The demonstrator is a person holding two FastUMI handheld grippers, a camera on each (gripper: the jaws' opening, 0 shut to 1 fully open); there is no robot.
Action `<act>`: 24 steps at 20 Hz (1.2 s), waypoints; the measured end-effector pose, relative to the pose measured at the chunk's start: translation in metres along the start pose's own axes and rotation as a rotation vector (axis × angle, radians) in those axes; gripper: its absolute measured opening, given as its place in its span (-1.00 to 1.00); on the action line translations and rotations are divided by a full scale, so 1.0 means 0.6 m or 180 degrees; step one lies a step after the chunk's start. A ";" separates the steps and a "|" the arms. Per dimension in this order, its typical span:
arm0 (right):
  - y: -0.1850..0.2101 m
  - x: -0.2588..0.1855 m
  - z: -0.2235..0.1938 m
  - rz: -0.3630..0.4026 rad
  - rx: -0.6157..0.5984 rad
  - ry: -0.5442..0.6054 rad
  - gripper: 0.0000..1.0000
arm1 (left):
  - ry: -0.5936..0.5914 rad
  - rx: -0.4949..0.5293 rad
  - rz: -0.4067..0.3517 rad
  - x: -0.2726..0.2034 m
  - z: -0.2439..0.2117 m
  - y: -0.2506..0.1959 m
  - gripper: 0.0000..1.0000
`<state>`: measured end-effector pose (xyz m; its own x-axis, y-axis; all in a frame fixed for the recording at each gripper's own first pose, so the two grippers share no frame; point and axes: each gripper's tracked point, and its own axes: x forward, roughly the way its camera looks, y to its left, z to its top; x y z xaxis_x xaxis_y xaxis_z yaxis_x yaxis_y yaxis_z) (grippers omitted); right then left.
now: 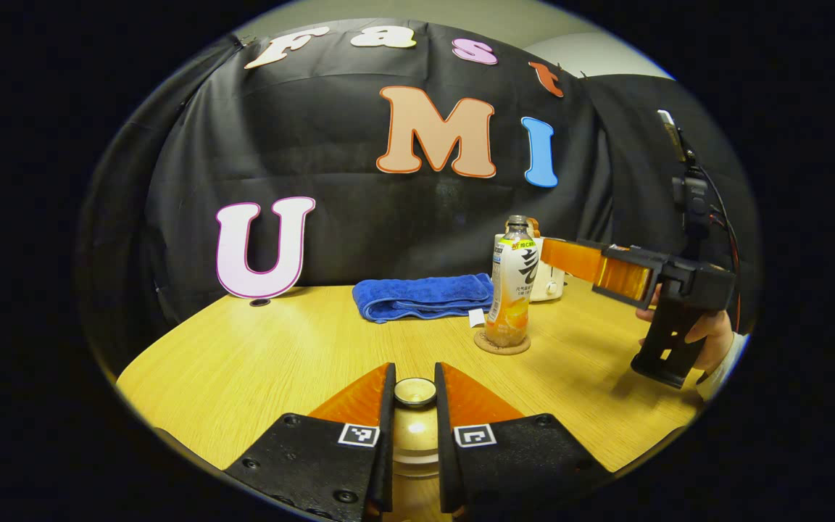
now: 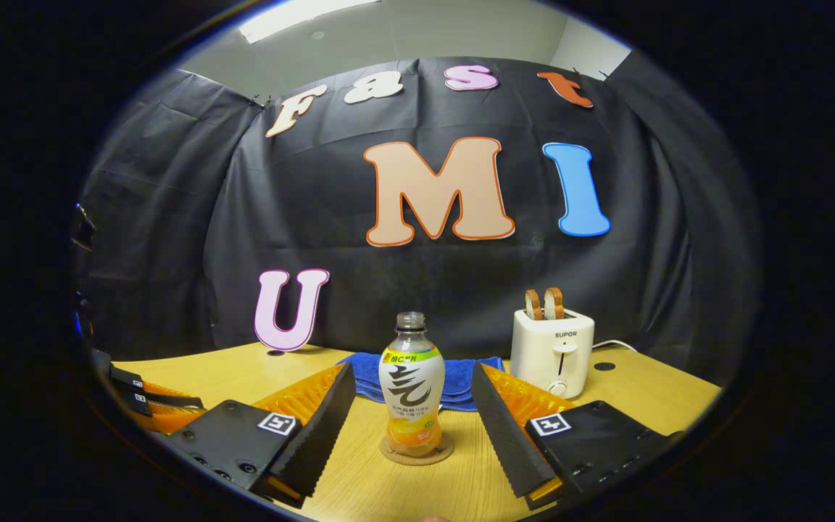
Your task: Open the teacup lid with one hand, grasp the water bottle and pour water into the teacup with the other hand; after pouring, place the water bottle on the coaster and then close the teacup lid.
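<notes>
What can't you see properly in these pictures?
- Teacup lid, left gripper view: the left tongs' fingers flank its knob; whether they press it cannot be told. The cup below is cut off by the edge.
- Water bottle, right gripper view: how much is left inside is covered by its label.
- Coaster: mostly under the bottle.
- Blue towel, right gripper view: partly behind the bottle and the open right tongs.
- Toaster, left gripper view: mostly behind the bottle.

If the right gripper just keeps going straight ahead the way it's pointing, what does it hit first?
Most likely the water bottle on its coaster: it stands centred between the open right gripper fingers, ahead of the blue towel.
</notes>
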<state>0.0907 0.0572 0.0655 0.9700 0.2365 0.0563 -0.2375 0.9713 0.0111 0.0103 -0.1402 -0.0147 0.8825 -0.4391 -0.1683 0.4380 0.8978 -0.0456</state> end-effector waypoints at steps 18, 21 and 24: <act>-0.130 -0.121 0.076 -0.0235 0.0231 -0.0210 0.93 | -0.0663 0.0143 0.0597 -0.050 0.109 -0.028 0.95; -0.214 -0.165 0.088 -0.0311 0.0081 -0.0214 0.94 | -0.0852 0.0107 0.0513 -0.035 0.147 -0.125 0.89; -0.315 -0.203 0.104 -0.0364 -0.0187 -0.0199 0.99 | -0.1007 -0.0061 0.0357 -0.002 0.170 -0.254 0.89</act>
<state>0.0139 -0.1569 0.1186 0.9850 0.1241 0.1201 -0.1204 0.9920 -0.0374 -0.0398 -0.2800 0.0928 0.9358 -0.3234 0.1406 0.3344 0.9403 -0.0632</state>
